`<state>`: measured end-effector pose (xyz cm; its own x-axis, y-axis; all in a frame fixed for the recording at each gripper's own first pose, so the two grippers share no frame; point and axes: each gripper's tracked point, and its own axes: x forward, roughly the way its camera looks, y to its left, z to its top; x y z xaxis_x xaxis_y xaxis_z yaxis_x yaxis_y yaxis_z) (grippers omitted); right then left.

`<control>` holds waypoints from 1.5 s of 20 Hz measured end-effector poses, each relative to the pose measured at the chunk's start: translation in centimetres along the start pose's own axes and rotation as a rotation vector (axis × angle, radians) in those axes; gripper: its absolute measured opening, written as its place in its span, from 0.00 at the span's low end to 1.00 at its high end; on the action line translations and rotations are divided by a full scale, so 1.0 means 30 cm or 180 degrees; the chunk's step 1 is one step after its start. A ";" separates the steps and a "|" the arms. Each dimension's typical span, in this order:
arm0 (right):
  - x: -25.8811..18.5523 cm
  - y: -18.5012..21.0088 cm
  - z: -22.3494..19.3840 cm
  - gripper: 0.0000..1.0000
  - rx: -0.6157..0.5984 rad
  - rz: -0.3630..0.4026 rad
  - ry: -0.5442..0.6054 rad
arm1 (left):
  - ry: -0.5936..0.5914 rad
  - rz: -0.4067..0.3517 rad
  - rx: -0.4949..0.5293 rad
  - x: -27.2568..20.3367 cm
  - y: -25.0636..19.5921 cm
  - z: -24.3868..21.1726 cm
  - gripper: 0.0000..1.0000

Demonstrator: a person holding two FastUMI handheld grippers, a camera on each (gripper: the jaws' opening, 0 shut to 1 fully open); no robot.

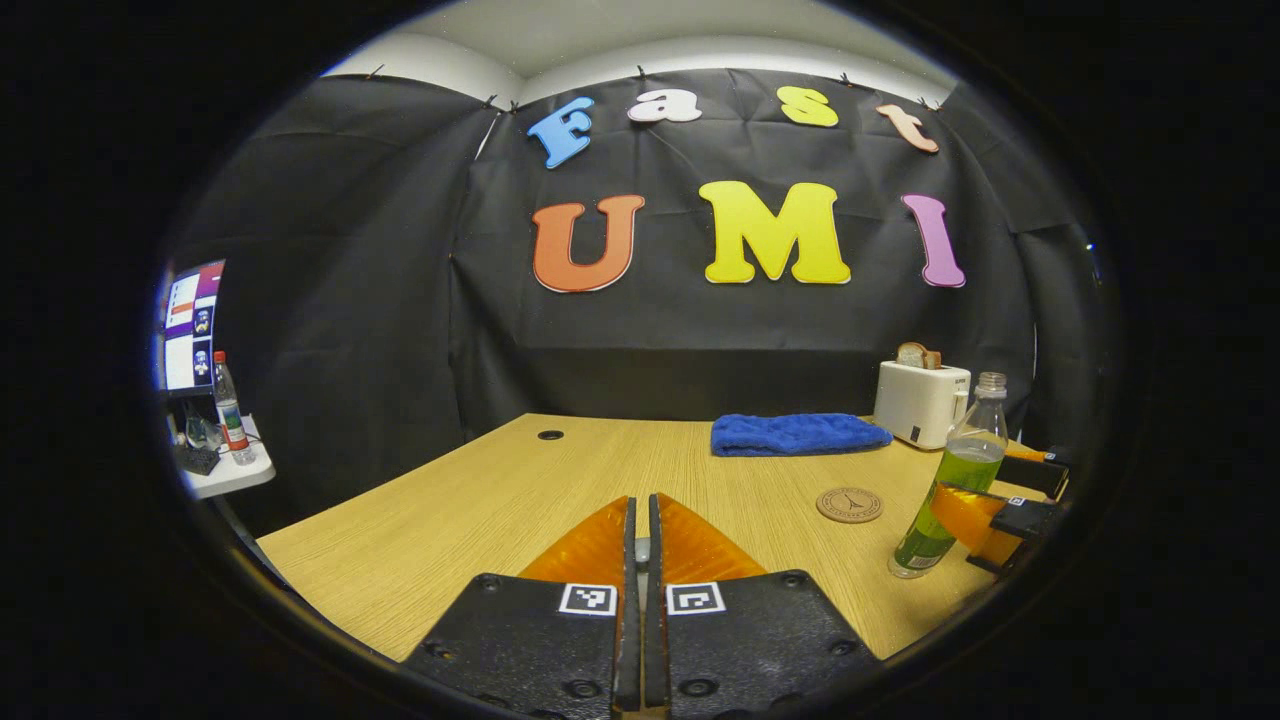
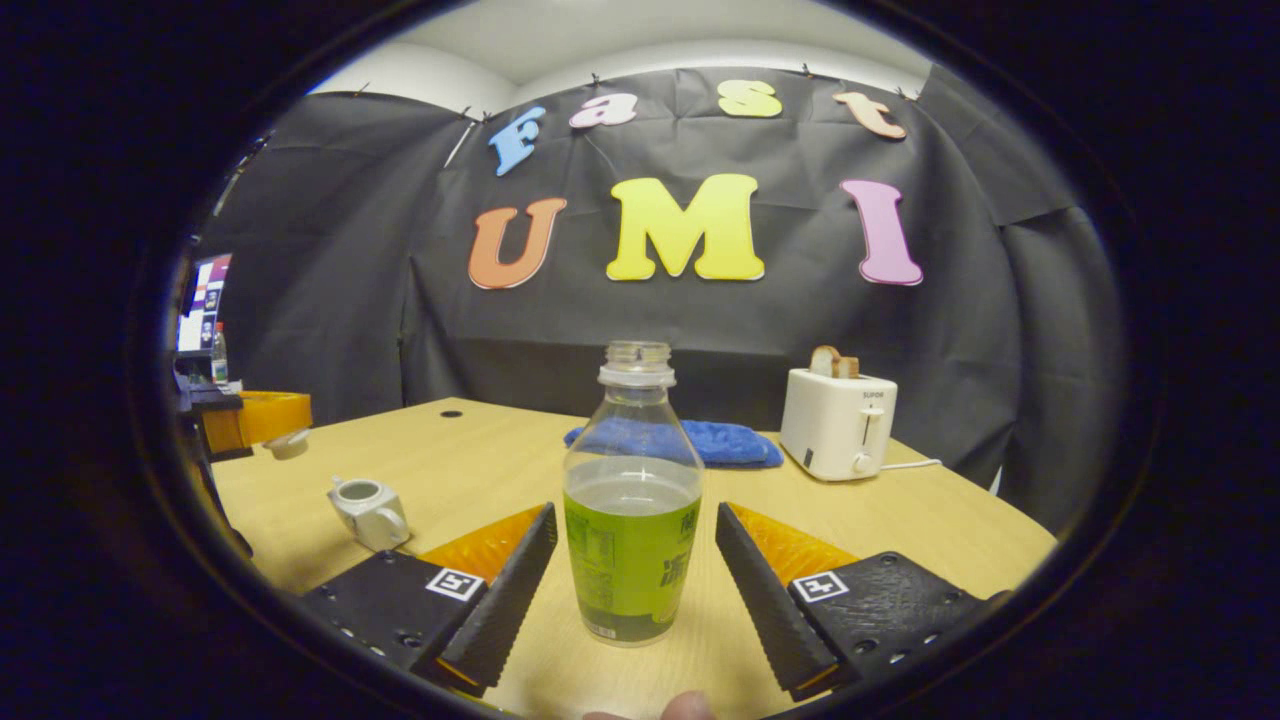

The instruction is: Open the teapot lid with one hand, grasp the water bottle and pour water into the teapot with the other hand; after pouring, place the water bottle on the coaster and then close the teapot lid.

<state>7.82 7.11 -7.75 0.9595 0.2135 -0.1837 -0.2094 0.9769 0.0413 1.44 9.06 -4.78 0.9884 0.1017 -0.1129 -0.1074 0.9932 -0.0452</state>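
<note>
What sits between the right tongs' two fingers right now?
The water bottle, upright on the table in the right gripper view. The right tongs are open, with table showing between each finger and the bottle.

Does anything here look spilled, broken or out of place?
Nothing spilled or broken. The teapot stands open; the left gripper holds its lid off to one side. The water bottle has no cap and stands near the coaster, not on it.

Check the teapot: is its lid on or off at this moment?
Off. In the right gripper view the teapot stands on the table with its round mouth uncovered.
</note>
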 end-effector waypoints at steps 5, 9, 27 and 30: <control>-0.002 0.011 0.029 0.77 -0.0012 -0.0022 -0.0021 | 0.0009 -0.0015 -0.0022 0.013 0.034 -0.010 0.04; 0.009 0.070 0.052 0.74 -0.0536 0.0194 0.0058 | -0.0065 -0.0074 -0.0051 0.016 0.059 0.013 0.04; 0.188 0.364 0.032 0.72 -0.3408 0.0656 0.0520 | -0.0068 -0.0322 0.0027 0.034 0.197 -0.016 0.04; 0.217 0.406 0.021 0.72 -0.3847 0.0681 0.0509 | -0.0031 -0.0336 0.0005 0.039 0.221 -0.034 0.04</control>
<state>11.64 20.40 -7.83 0.8686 0.2837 -0.4062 -0.4800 0.2785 -0.8319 1.77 15.70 -6.23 0.9952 -0.0030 -0.0978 -0.0024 0.9985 -0.0548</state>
